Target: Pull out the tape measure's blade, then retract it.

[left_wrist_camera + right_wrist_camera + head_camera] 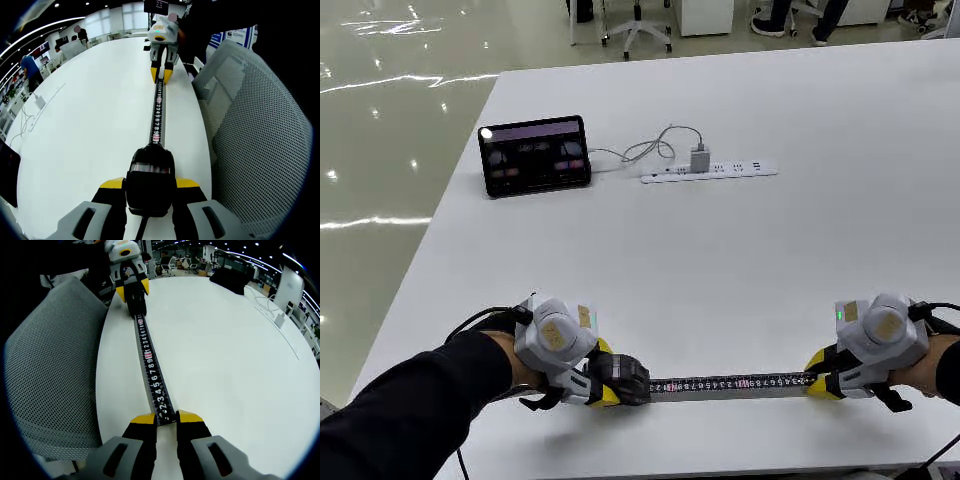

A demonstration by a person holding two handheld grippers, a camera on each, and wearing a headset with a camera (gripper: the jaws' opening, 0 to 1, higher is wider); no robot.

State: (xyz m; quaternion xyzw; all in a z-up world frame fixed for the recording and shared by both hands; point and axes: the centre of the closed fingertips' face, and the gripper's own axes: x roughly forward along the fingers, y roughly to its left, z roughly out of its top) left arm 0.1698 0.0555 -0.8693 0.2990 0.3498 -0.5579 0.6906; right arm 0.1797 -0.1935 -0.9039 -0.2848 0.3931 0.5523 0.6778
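White tabletop (740,260); tablet (534,155) and power strip (710,170) sit on its far side, well apart from the work. Left gripper (608,372) fingers clamp the black tape measure (628,380) case near the front edge. Right gripper (817,376) fingers are narrow, pinching the blade (730,383) tip. The blade lies pulled out flat between both grippers, numbers up.

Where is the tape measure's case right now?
In the head view, the case sits low left near the front edge of the table, clamped in the left gripper, its blade running right to the right gripper.
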